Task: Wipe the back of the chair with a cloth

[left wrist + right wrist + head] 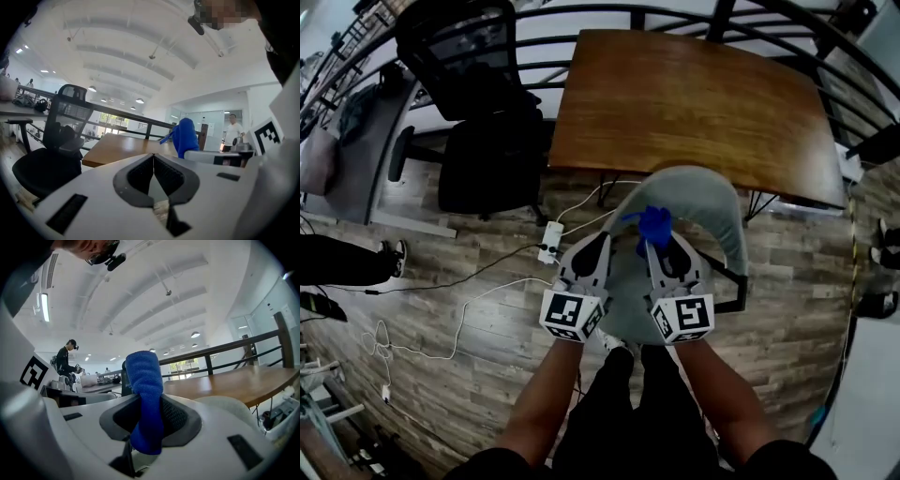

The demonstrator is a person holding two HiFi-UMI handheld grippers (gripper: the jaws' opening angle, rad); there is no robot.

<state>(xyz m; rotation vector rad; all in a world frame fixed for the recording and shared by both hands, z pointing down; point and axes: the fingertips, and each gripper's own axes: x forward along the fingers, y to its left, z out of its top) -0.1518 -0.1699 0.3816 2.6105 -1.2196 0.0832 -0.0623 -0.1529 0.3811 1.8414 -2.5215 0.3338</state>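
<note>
Right claw [661,246] clamps the cloth [654,223]; the chair back [717,202] curves just far-right of it; left claw [600,244], closed and empty, sits alongside.

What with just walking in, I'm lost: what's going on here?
A person stands over a grey chair that sits at a wooden table, with a hand-held gripper in each hand. The right hand-held gripper is shut on a blue cloth, held over the chair's back; whether it touches is unclear. The left hand-held gripper is shut on nothing, beside it.
</note>
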